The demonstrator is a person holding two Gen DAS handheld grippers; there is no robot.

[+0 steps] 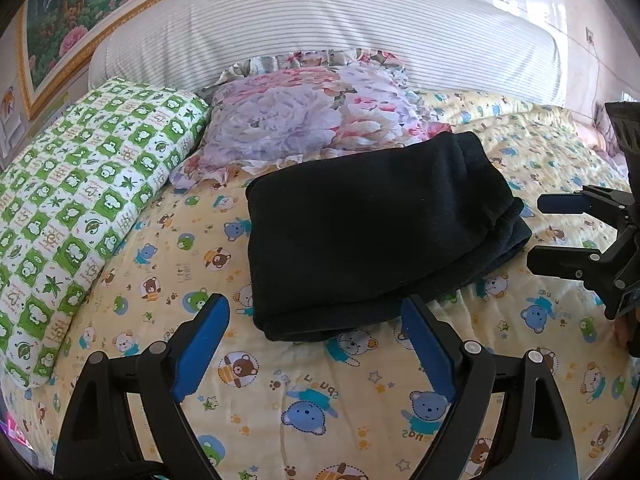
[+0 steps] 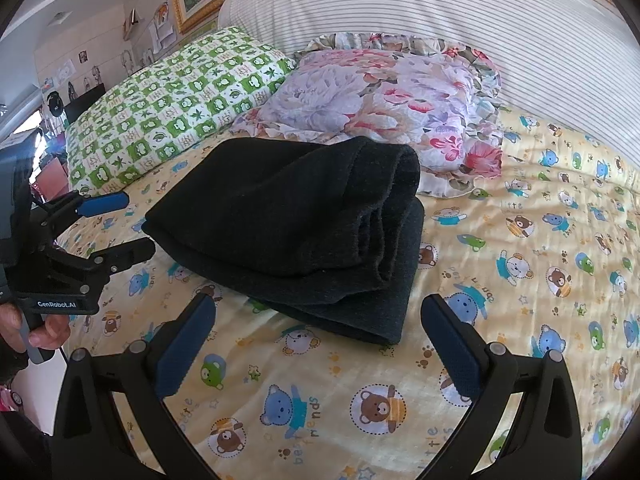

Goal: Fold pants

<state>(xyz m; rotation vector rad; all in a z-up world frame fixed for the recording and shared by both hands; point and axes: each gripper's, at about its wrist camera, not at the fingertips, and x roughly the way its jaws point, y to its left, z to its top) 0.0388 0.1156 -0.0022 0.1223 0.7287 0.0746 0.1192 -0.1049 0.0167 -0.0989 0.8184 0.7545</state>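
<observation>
The black pants (image 1: 372, 232) lie folded into a thick stack on the yellow bear-print bedsheet (image 1: 312, 412), just in front of the pillows. They also show in the right wrist view (image 2: 288, 224), layered edges facing right. My left gripper (image 1: 316, 312) is open and empty, just short of the stack's near edge. My right gripper (image 2: 316, 312) is open and empty, near the stack's front corner. Each gripper shows in the other's view, the right one (image 1: 540, 232) at the stack's right and the left one (image 2: 136, 224) at its left, both open.
A green checked pillow (image 1: 80, 208) lies at the left and a floral pillow (image 1: 304, 120) behind the pants. A striped padded headboard (image 1: 320, 32) stands at the back under a gold-framed picture (image 1: 60, 20). Bedsheet (image 2: 540, 240) spreads to the right.
</observation>
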